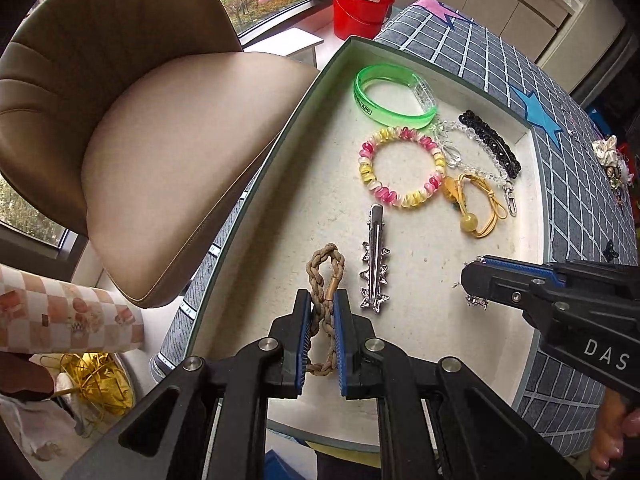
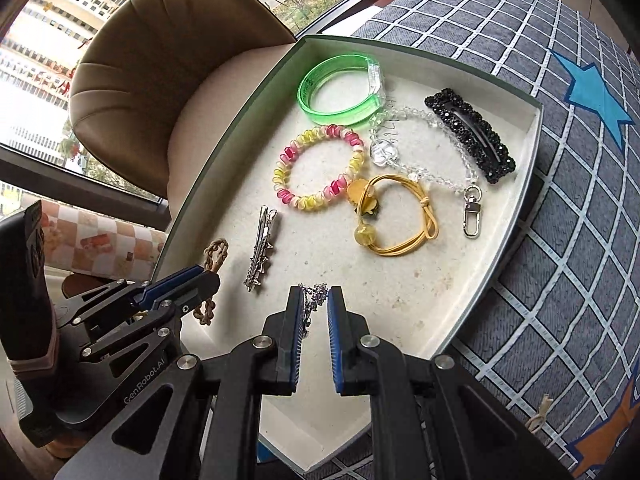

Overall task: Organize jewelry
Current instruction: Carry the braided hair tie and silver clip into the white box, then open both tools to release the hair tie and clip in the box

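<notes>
A white tray (image 1: 420, 280) (image 2: 400, 280) holds the jewelry. My left gripper (image 1: 322, 300) has its jaws narrowly apart around a brown braided cord bracelet (image 1: 326, 268) that lies on the tray; it also shows in the right wrist view (image 2: 214, 258). My right gripper (image 2: 314, 300) has its jaws narrowly apart around a small silver chain piece (image 2: 314, 298), which peeks out under the right gripper's fingers (image 1: 500, 280) in the left wrist view (image 1: 476, 300). A silver star hair clip (image 1: 374, 264) (image 2: 260, 256) lies between the two.
Farther back in the tray lie a pink-yellow bead bracelet (image 2: 318, 166), a green bangle (image 2: 340, 88), a clear bead chain with clasp (image 2: 432, 168), a yellow elastic band (image 2: 396, 216) and a black rhinestone clip (image 2: 470, 134). A brown chair (image 1: 140, 140) stands left of the checked tablecloth (image 2: 560, 220).
</notes>
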### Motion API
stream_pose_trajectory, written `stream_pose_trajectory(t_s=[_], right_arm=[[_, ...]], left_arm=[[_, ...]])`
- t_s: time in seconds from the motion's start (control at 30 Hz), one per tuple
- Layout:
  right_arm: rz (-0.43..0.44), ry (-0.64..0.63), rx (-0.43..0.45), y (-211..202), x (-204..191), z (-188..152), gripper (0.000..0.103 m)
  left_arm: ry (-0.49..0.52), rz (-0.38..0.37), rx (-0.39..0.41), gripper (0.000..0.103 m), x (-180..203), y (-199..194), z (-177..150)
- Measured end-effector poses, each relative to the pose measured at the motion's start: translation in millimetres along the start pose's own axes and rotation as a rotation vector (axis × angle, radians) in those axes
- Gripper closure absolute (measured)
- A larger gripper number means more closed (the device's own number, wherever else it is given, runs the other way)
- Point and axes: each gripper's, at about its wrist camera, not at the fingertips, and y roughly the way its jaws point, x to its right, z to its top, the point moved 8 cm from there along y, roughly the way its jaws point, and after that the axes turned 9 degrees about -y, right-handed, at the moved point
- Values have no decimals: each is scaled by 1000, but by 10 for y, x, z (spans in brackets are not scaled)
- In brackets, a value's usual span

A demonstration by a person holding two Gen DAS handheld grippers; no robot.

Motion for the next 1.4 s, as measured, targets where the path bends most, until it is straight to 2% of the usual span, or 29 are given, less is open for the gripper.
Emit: stream_pose_trajectory(t_s=[0.27,0.53,0.87,1.1,1.17,1.3,1.4], right_arm=[[-55,-2,-8,167,114,141,90],[-147,-15,12,90,275,314,90],[-157,-23,13,54,234,243,89],[-145,-23,6,100,232,237,88],[-132,-17,5,101,233,229,84],[-106,-2,13,55,256,204,65],[-86,13,28,-6,276,208,63]], left_arm=[[-13,5,3,84,7,146,120],[24,28,37,84,120,189,251],[37,48,36,84,98,174,248],[66,92,21,84,113,154,217],[77,106,24,84,109,127,207],[75,116,26,84,84,70,197],[68,119,31,84,72,21,200]])
